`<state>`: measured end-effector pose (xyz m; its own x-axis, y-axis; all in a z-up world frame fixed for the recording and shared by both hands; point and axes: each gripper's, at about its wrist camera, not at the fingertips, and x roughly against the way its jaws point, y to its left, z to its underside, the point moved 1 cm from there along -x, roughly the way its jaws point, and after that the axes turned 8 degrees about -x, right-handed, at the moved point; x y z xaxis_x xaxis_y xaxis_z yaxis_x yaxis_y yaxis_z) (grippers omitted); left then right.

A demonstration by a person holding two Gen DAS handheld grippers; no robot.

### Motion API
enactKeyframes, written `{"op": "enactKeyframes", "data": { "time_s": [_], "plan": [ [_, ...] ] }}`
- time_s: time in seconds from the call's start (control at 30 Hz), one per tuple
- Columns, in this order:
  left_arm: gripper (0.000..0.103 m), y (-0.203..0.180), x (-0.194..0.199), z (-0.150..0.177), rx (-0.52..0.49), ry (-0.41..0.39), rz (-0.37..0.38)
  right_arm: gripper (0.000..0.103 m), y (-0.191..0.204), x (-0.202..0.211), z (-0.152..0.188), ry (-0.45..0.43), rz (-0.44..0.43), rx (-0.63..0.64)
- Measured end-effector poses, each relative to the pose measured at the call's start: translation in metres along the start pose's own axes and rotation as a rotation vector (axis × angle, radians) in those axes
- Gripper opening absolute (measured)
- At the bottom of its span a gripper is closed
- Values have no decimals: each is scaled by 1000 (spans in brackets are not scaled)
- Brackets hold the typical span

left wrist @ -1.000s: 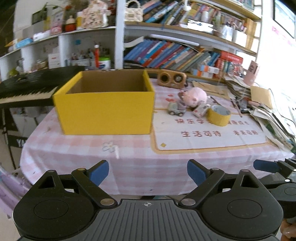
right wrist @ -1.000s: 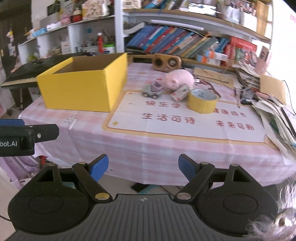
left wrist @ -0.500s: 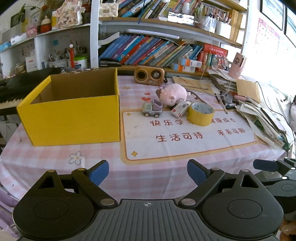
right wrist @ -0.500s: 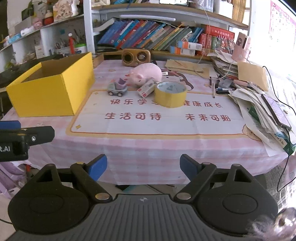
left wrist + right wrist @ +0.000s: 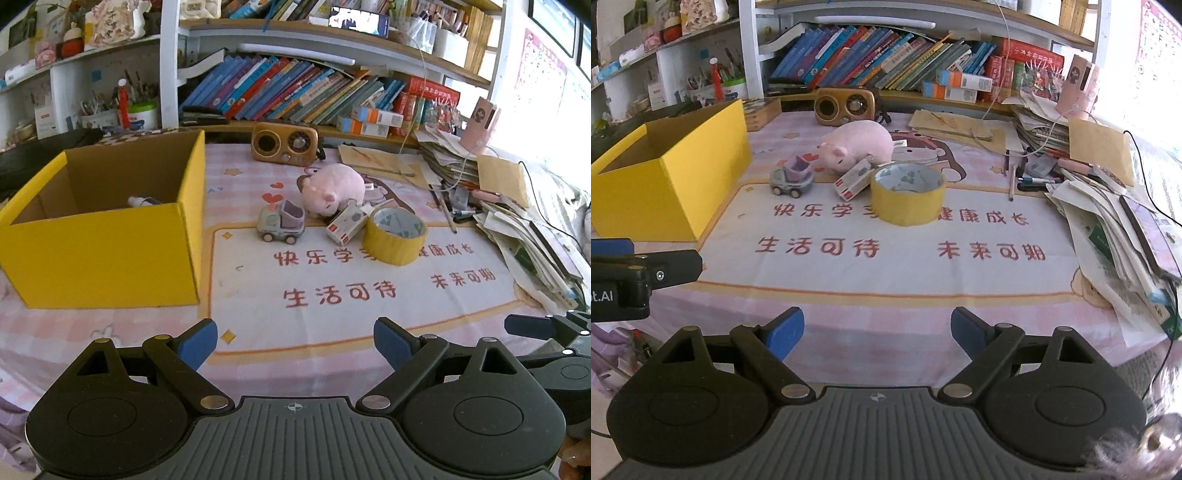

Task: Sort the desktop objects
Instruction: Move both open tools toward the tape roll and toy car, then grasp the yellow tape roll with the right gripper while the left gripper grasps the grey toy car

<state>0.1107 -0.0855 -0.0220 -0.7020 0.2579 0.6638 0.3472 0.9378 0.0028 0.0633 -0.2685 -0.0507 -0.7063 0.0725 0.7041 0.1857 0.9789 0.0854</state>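
Left gripper (image 5: 293,341): jaws spread wide, nothing between blue pads, hovering over near edge of table (image 5: 110,325), touching nothing. Right gripper (image 5: 877,332): likewise wide apart, empty, above near edge.

Yellow box (image 5: 107,254) at table's left side, top open; small whitish item inside, too little visible to identify.

Mid-table, at far edge of printed mat (image 5: 351,295): toy truck (image 5: 281,222), pink plush pig (image 5: 332,188) behind it, small carton (image 5: 346,224) leaning against pig, yellow tape roll (image 5: 394,235) touching carton. Wooden radio (image 5: 284,144) at far edge. Paper pile (image 5: 1115,221) along right edge.
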Motion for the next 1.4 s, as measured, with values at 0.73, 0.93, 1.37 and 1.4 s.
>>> {"op": "enactKeyframes", "data": {
  "time_s": [0.73, 0.93, 1.37, 1.4],
  "plan": [
    [94, -27, -67, -48, 47, 59, -85, 90, -51, -76, -67, 51, -71, 36],
    [94, -26, -82, -59, 62, 74, -109, 95, -55, -97, -82, 63, -99, 45],
    [94, -18, -108, -78, 90, 106, -174, 103, -53, -147, -109, 85, -138, 107],
    [94, -18, -109, -79, 92, 110, -177, 103, -53, -151, -110, 87, -140, 113]
  ]
}}
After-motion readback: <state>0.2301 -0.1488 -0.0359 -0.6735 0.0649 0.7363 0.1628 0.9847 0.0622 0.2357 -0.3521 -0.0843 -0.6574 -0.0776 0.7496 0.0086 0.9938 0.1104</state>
